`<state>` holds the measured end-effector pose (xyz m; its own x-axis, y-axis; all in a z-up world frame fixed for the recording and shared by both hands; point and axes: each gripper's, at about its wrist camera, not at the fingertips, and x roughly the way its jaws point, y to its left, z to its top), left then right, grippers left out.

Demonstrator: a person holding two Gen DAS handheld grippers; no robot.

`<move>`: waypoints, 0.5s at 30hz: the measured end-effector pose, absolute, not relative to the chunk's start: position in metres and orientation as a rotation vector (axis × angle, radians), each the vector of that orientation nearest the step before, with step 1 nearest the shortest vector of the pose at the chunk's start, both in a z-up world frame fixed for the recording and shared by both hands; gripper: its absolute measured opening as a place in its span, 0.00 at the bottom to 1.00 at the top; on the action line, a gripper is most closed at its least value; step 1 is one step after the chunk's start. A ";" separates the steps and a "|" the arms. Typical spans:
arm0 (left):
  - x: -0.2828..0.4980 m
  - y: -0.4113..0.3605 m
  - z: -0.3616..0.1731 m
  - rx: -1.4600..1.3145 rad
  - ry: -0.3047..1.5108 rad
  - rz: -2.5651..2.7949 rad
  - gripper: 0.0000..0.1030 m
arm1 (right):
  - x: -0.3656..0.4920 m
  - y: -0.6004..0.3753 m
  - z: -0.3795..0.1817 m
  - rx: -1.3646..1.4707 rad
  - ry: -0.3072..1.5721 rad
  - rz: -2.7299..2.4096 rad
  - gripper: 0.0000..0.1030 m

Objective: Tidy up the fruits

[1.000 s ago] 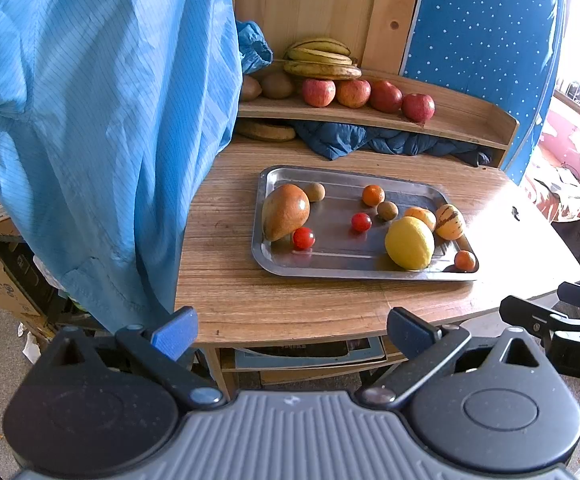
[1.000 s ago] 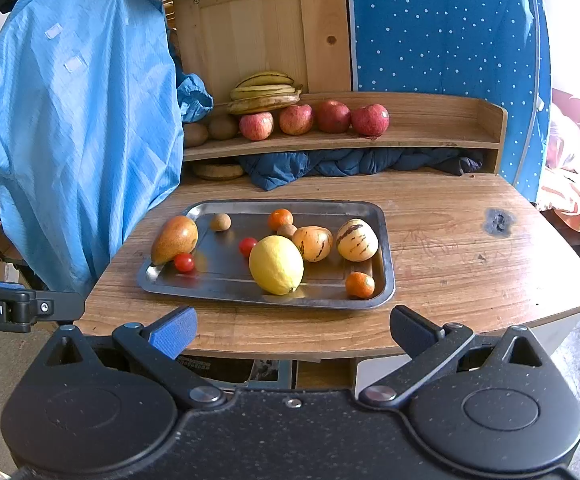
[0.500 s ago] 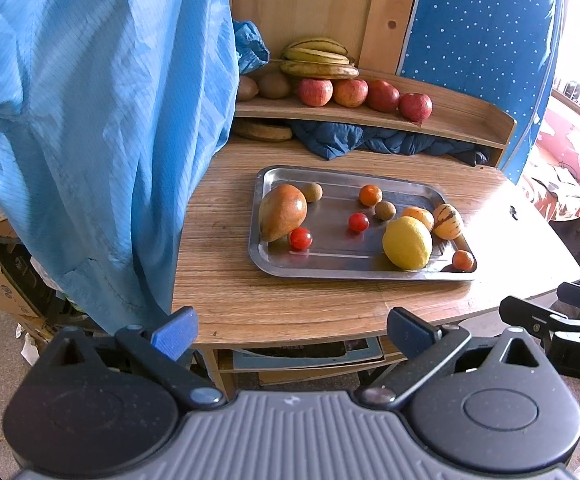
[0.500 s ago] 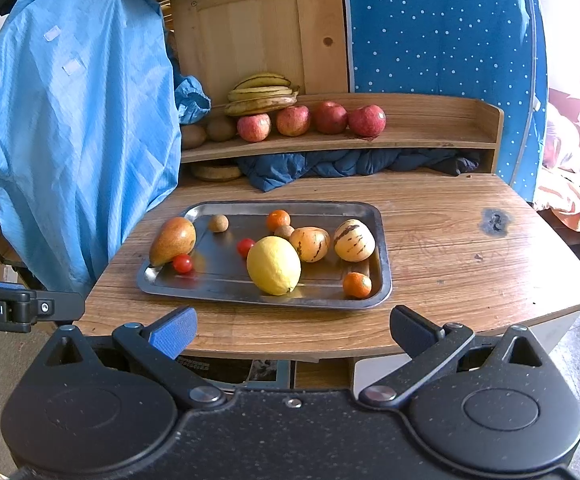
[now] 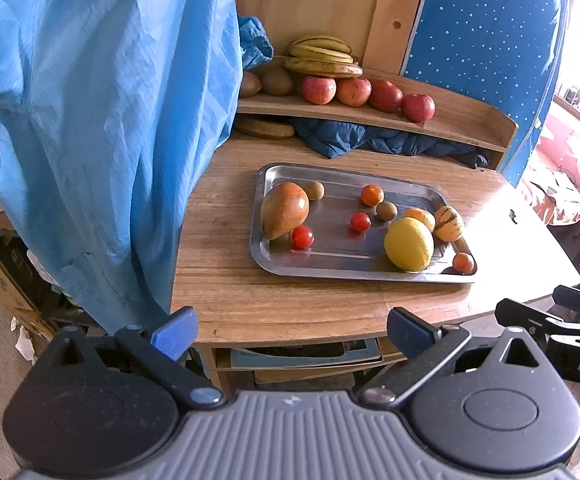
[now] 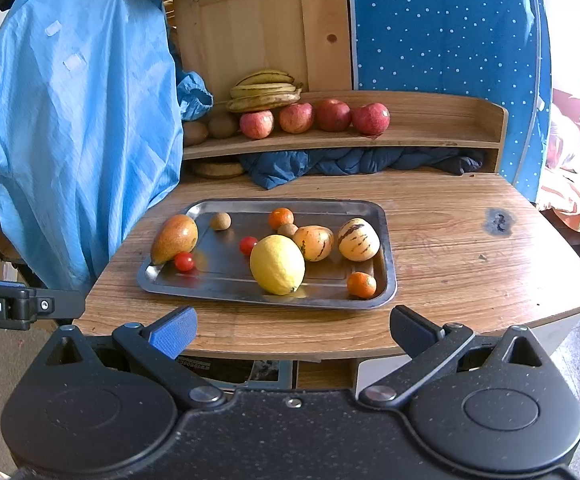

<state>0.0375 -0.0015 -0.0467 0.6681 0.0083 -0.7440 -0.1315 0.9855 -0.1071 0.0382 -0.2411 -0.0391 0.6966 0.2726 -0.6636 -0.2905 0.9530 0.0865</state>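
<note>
Hovering short of the wooden bench (image 6: 449, 240), your left claw (image 5: 290, 330) and right claw (image 6: 291, 328) both gape empty, the steel tray (image 6: 389, 280) well ahead. It holds one smooth lemon (image 6: 277, 264), one pear (image 6: 174, 238), two striped melons, two cherry tomatoes.

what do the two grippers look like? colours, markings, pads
Left gripper: black linkage arms with silver pivot screws, two round black housings, grey ribbed body. One finger pad is blue, the other dark. Right gripper: same build, but with a black speckled body. Its side, seen from the left wrist view, bears white letters "DAS"; the left gripper's side, seen from the right wrist view, reads "obot.AI".
</note>
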 end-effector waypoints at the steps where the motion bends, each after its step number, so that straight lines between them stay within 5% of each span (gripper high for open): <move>1: 0.038 -0.002 -0.047 -0.158 0.840 0.084 0.99 | 0.038 -0.241 -0.039 -0.027 0.736 0.315 0.99; 15: 0.039 -0.011 -0.044 -0.199 0.838 0.028 0.99 | 0.042 -0.244 -0.039 -0.033 0.746 0.324 0.99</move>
